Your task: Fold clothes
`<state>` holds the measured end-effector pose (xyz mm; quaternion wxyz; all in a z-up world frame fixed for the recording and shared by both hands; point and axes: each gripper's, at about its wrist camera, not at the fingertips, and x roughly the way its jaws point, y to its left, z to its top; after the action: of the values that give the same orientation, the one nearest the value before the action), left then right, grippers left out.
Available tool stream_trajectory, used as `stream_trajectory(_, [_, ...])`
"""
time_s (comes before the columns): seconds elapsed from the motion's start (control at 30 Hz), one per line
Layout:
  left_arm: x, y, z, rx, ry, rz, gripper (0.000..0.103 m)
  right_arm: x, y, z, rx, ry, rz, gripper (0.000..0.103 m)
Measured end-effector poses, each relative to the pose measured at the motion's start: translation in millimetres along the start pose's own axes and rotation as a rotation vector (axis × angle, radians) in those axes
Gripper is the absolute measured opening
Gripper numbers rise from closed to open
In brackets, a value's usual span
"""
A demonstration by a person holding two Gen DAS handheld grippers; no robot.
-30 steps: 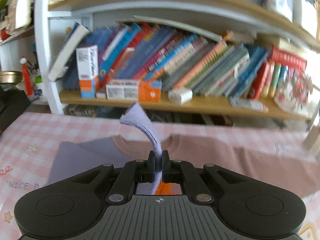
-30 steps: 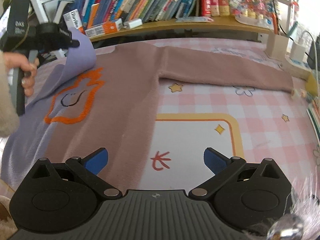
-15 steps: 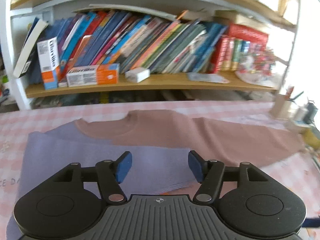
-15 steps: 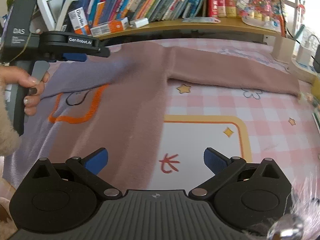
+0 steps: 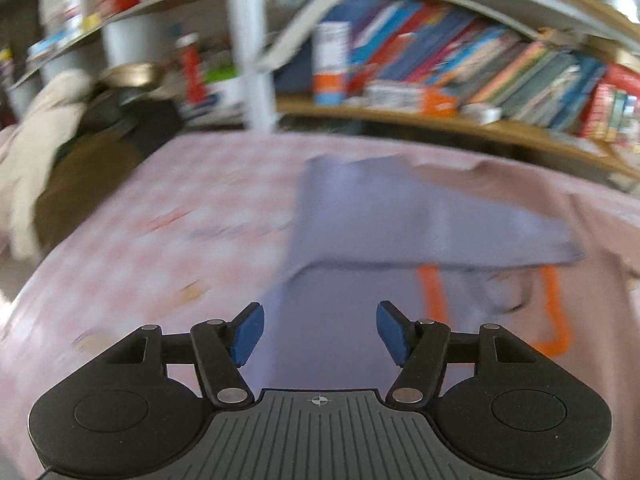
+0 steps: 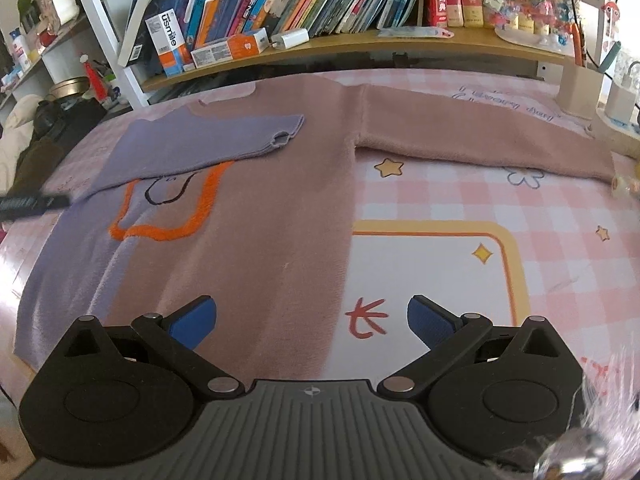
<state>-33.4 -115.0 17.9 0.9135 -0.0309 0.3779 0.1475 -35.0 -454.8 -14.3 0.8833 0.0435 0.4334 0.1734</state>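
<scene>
A mauve and lilac sweater (image 6: pixel 276 216) with an orange outline design (image 6: pixel 168 228) lies flat on the pink checked tablecloth (image 6: pixel 560 216). Its lilac left sleeve (image 6: pixel 208 144) is folded across the chest. Its mauve right sleeve (image 6: pixel 480 136) stretches out to the right. My left gripper (image 5: pixel 318 332) is open and empty over the lilac side of the sweater (image 5: pixel 400 216); that view is blurred. Its tip (image 6: pixel 32 204) shows at the left edge of the right wrist view. My right gripper (image 6: pixel 312 320) is open and empty above the sweater's lower hem.
A bookshelf (image 6: pixel 320 4) with many books runs along the far edge of the table. A beige holder (image 6: pixel 576 88) and small items stand at the back right. Dark and cream cloth (image 5: pixel 52 152) is piled beyond the table's left edge.
My left gripper let go of the lilac sleeve, which now lies folded across the chest, and swung left and back. My right gripper stayed open and barely moved.
</scene>
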Motion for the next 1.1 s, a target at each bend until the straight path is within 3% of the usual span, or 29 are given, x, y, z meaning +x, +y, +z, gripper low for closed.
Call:
stream_trajectory(0.3, [13.9, 45.6, -9.9, -0.062, 0.033, -0.002, 0.063, -1.1, 22.4, -2.0, 0.008, 0.008, -0.067, 0.097])
stream_trajectory(0.5, [34.9, 58.1, -7.6, -0.060, 0.074, -0.046, 0.062, -1.1, 30.9, -7.2, 0.051, 0.027, -0.130, 0.081])
stream_trajectory(0.57, [39.6, 59.9, -5.4, -0.059, 0.077, -0.062, 0.060, -1.2, 34.1, -9.6, 0.067, 0.033, -0.145, 0.072])
stream_trajectory(0.67, [47.1, 62.7, -1.9, -0.060, 0.087, -0.094, 0.048, -1.1, 37.5, -12.1, 0.099, 0.040, -0.163, 0.055])
stream_trajectory(0.77, [52.4, 65.8, 0.2, -0.066, 0.088, -0.128, 0.033, 0.5, 39.2, -15.3, 0.138, 0.050, -0.183, 0.045])
stream_trajectory(0.8, [53.6, 66.6, 1.4, -0.068, 0.088, -0.144, 0.027, 0.8, 39.6, -16.4, 0.151, 0.050, -0.193, 0.043])
stream_trajectory(0.83, [55.0, 68.0, 2.6, -0.074, 0.090, -0.166, 0.015, 0.8, 39.7, -17.4, 0.165, 0.049, -0.201, 0.039])
stream_trajectory(0.9, [58.4, 71.1, 5.1, -0.096, 0.098, -0.210, 0.005, 0.2, 40.4, -18.9, 0.185, 0.042, -0.218, 0.033])
stream_trajectory(0.97, [60.5, 73.5, 5.8, -0.110, 0.090, -0.218, 0.004, 0.3, 41.9, -19.8, 0.201, 0.037, -0.220, 0.019])
stream_trajectory(1.1, [67.1, 83.5, 10.7, -0.128, 0.080, -0.227, 0.004, 3.2, 50.4, -19.6, 0.214, 0.035, -0.205, 0.016])
